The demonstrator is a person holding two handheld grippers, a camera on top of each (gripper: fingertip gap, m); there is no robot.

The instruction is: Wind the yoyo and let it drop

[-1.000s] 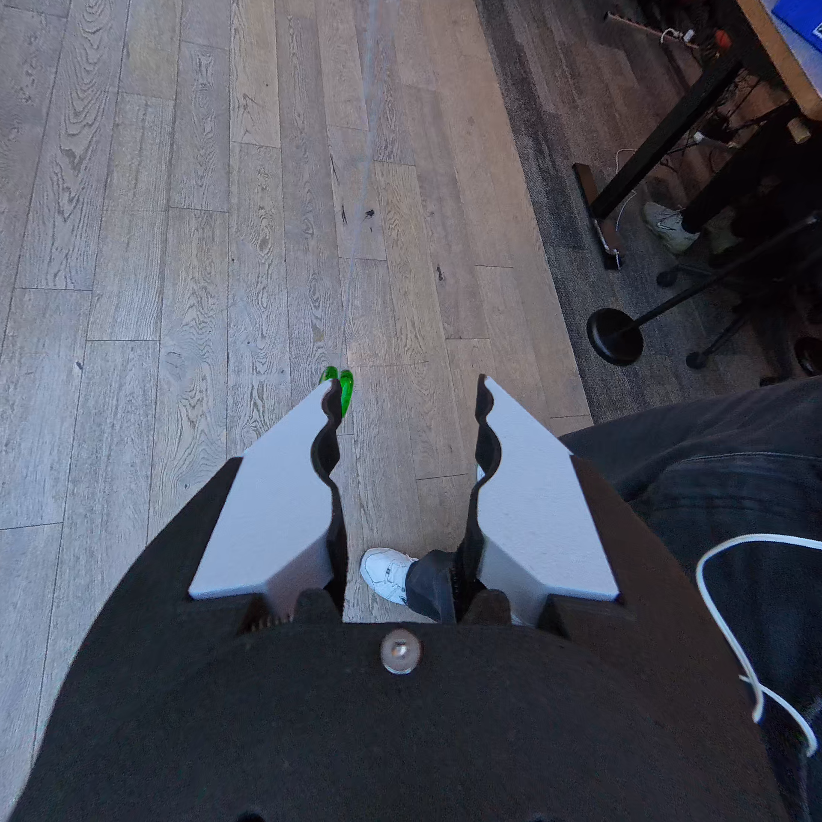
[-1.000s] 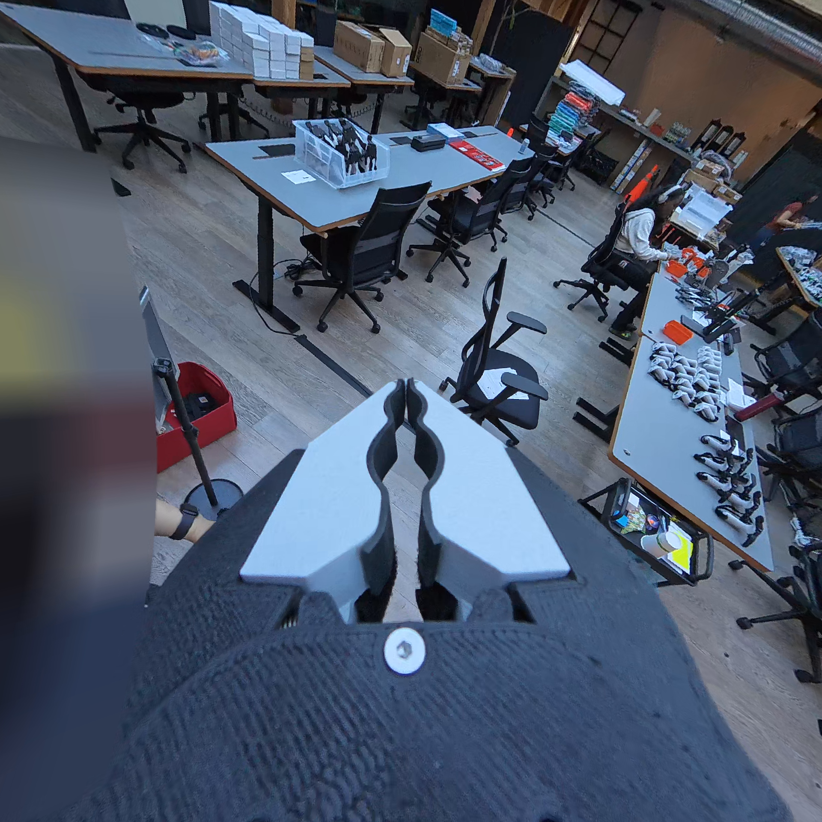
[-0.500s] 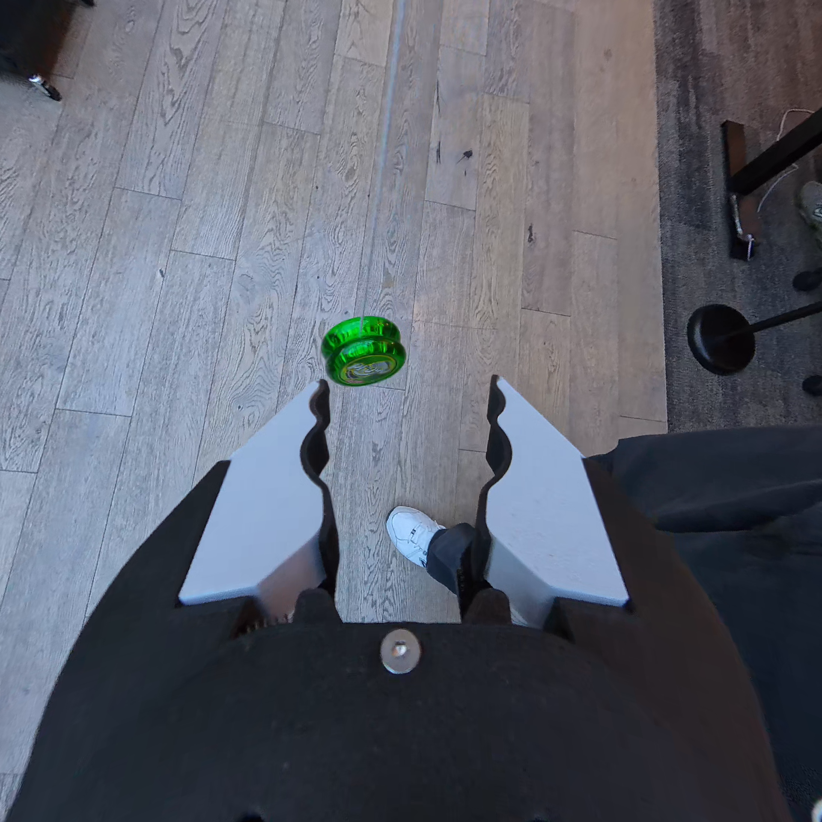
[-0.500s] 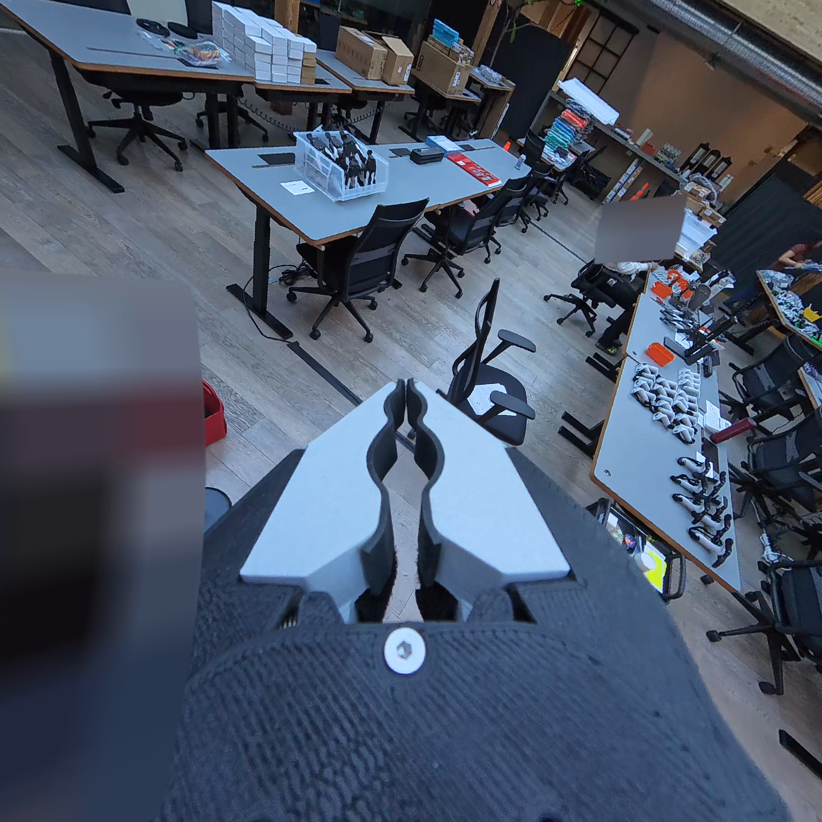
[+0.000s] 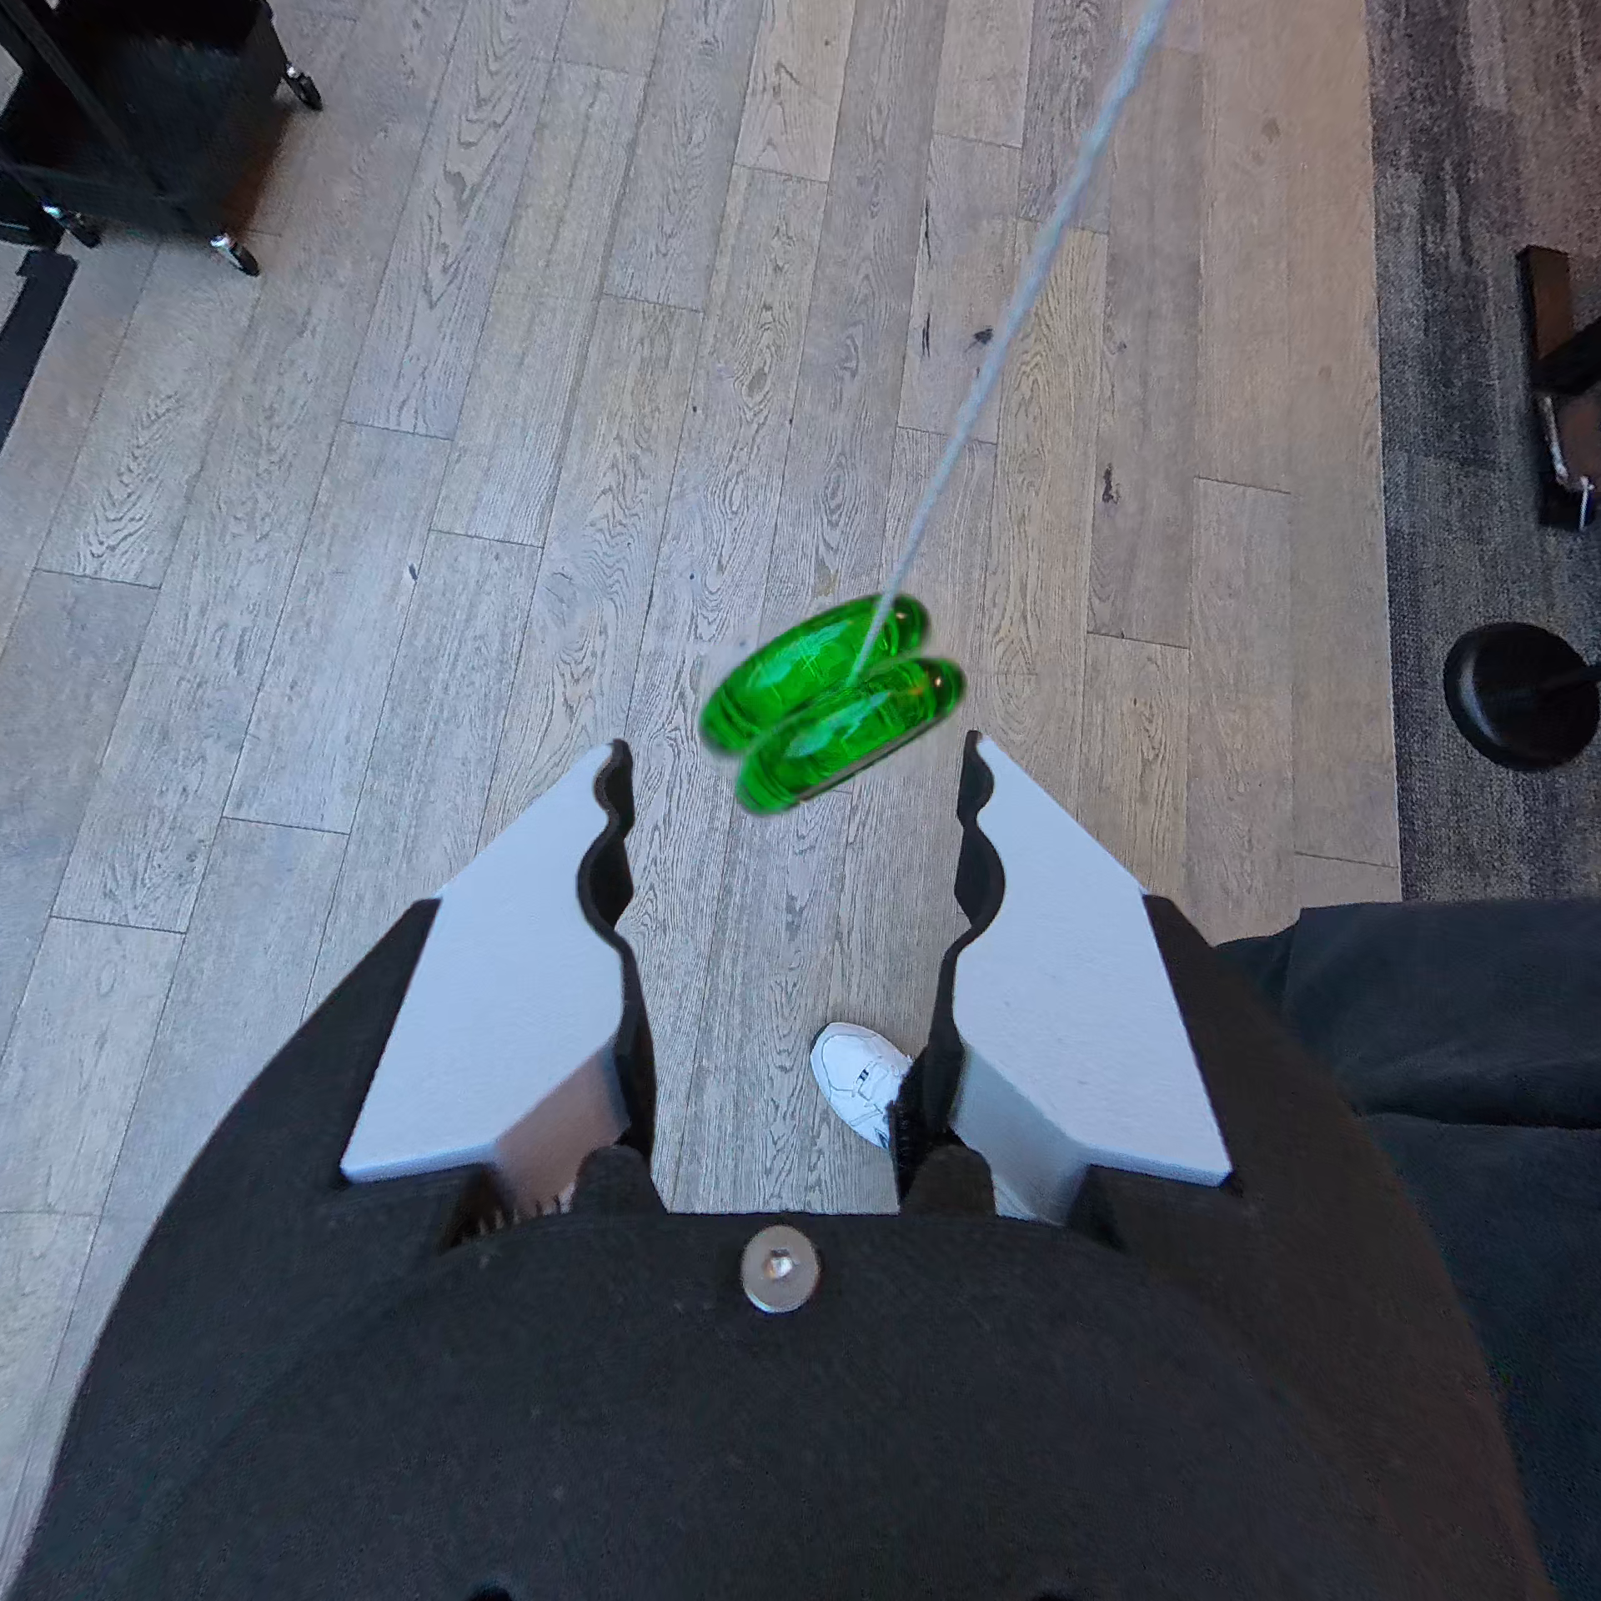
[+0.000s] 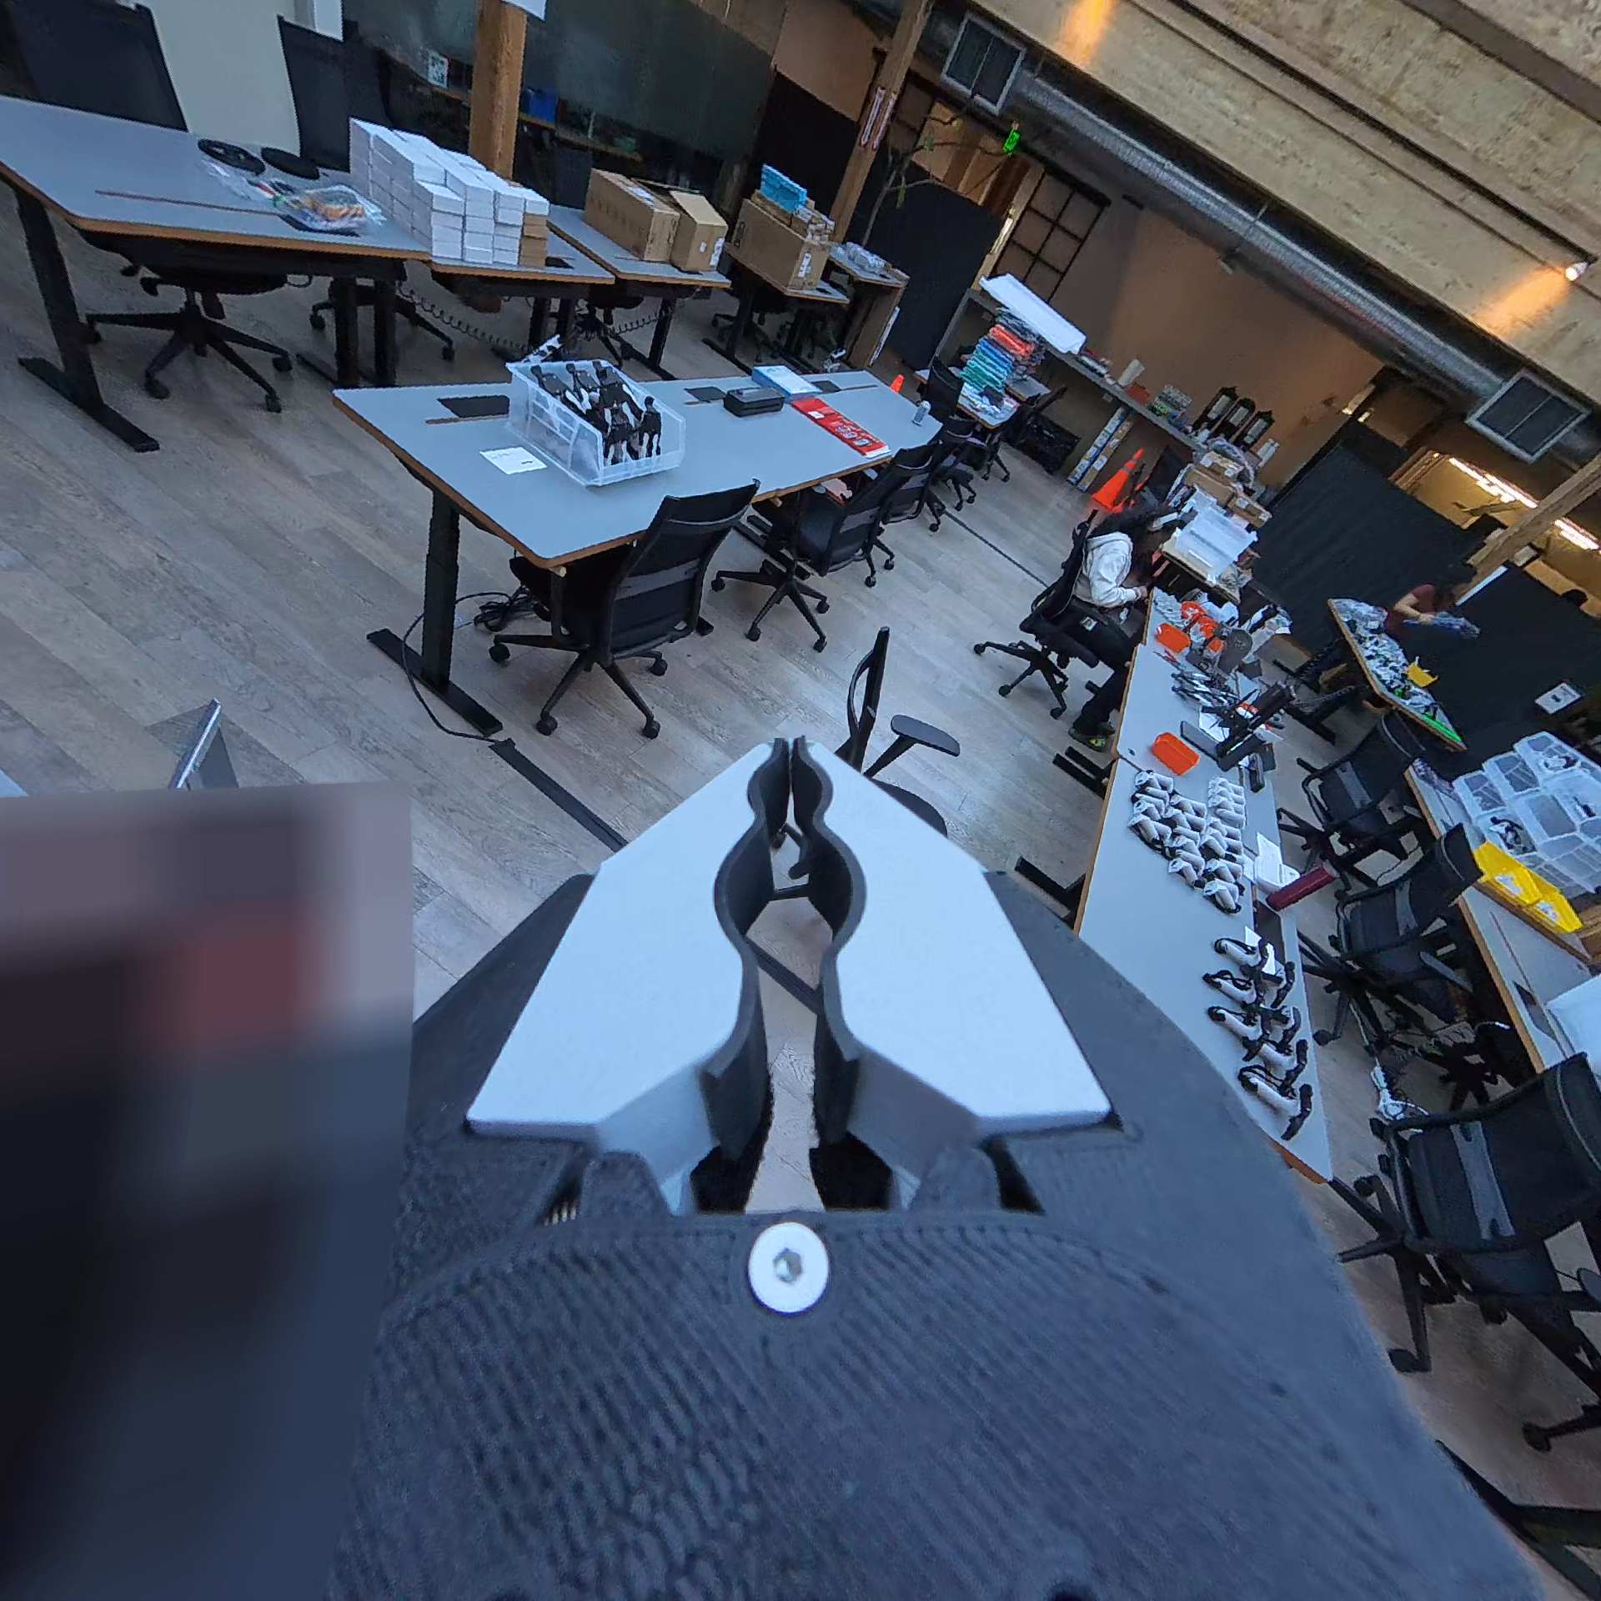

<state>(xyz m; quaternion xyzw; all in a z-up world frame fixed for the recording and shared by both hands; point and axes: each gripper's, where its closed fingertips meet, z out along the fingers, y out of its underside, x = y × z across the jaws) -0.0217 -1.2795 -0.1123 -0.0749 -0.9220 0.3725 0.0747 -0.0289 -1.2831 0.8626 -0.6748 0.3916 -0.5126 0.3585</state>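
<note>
A clear green yoyo (image 5: 827, 702) hangs in the air on a taut grey string (image 5: 996, 346) that runs up and out of the top right of the left wrist view. My left gripper (image 5: 797, 749) points down at the wooden floor and is open and empty. The yoyo is just beyond its fingertips, between them and touching neither. My right gripper (image 6: 790, 754) is held high, looks out over the room, and its jaws are pressed together. The string itself does not show in the right wrist view.
Below are a white shoe (image 5: 858, 1079) and a dark trouser leg (image 5: 1429, 996). A black round stand base (image 5: 1520, 693) sits on grey carpet at right, and a black wheeled cart (image 5: 147, 113) at top left. Desks (image 6: 554, 502) and office chairs (image 6: 624, 598) fill the room. Spacing between my two grippers at the tips: around 95 centimetres.
The yoyo has risen from low near the floor to just past my left fingertips and has turned. The right gripper has stayed shut while its view has tilted upward.
</note>
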